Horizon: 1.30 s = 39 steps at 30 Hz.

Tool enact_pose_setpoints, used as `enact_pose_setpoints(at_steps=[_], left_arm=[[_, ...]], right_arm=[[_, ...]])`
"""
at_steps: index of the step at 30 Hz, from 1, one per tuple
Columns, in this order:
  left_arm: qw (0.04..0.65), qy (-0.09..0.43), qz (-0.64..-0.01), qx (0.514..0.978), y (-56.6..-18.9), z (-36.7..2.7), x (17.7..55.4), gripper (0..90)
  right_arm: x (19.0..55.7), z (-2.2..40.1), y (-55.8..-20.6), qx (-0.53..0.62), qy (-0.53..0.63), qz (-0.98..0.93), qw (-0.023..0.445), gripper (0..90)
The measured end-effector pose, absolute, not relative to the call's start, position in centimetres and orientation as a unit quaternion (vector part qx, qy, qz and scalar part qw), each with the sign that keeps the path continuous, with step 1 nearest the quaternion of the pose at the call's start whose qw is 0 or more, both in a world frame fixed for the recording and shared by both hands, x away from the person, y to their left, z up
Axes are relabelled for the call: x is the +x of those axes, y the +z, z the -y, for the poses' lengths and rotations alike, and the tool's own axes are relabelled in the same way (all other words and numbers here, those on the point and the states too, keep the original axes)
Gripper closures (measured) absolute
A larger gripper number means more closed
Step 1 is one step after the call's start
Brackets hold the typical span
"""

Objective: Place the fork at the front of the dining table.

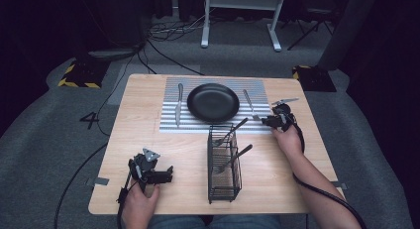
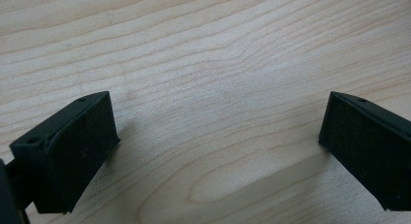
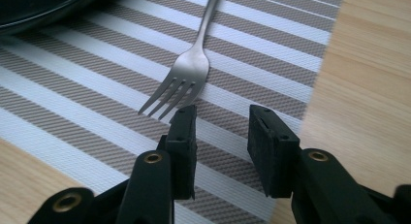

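Count on the table (image 1: 148, 120): one black plate (image 1: 213, 102), one knife (image 1: 179, 104), one striped placemat (image 1: 168, 124), one wire rack (image 1: 224, 167) holding two utensils, and one fork (image 1: 249, 104) lying flat on the mat to the plate's right — handle pointing away from the person, tines toward the near edge. The placemat sits at the table's far middle; bare wood runs down both sides and along the near edge, with the rack standing upright in the centre between the two hands. The right gripper (image 1: 265, 121) is at the mat's near right corner, close to the table's right side, with open wood beside it. In the right gripper view the fork (image 3: 186, 71) lies just ahead of the gripper (image 3: 220, 122), its tines close to the left-hand jaw tip and slightly off to that side, not between the jaws; these stand partly apart with nothing held (striped mat shows through the gap). The left gripper (image 1: 166, 175) rests at the near left of the table, well apart from the rack; its own view has the jaws spread wide over bare wood (image 2: 218, 64) — nothing between them.
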<state>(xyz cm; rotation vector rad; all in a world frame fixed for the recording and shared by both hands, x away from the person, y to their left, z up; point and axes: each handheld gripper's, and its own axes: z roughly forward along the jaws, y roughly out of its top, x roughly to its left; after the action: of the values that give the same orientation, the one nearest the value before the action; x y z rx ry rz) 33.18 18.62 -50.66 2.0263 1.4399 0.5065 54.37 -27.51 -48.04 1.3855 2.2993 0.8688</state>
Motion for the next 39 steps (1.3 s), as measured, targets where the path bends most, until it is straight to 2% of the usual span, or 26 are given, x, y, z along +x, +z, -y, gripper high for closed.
enact_pose_setpoints(at_steps=[8, 17, 22, 23, 24, 26, 33, 39], left_arm=[[0.298, 0.191, -0.542, 0.763, -50.7, -18.6, 33.2, 0.2], [0.298, 0.191, -0.542, 0.763, -50.7, -18.6, 33.2, 0.3], [0.298, 0.191, -0.542, 0.763, -50.7, -18.6, 33.2, 0.2], [0.298, 0.191, -0.542, 0.763, -50.7, -18.6, 33.2, 0.2], [0.298, 0.191, -0.542, 0.763, -50.7, -18.6, 33.2, 0.2], [0.298, 0.191, -0.542, 0.763, -50.7, -18.6, 33.2, 0.3], [0.298, 0.191, -0.542, 0.763, -50.7, -18.6, 33.2, 0.2], [0.298, 0.191, -0.542, 0.763, -50.7, -18.6, 33.2, 0.2]], right_arm=[[54.1, 24.7, -48.2, 0.460, 0.304, -0.820, 0.151, 63.6], [53.6, 24.9, -47.5, 0.458, 0.325, -0.813, 0.156, 60.9], [52.1, 26.6, -44.5, 0.445, 0.367, -0.801, 0.162, 49.3], [52.1, 26.6, -44.5, 0.445, 0.367, -0.801, 0.162, 49.3], [51.3, 27.1, -43.2, 0.430, 0.376, -0.805, 0.158, 43.9], [50.8, 27.3, -42.3, 0.420, 0.381, -0.808, 0.158, 41.4], [48.1, 28.5, -38.8, 0.398, 0.401, -0.810, 0.156, 37.8], [45.8, 29.7, -37.3, 0.386, 0.409, -0.812, 0.158, 37.5]])
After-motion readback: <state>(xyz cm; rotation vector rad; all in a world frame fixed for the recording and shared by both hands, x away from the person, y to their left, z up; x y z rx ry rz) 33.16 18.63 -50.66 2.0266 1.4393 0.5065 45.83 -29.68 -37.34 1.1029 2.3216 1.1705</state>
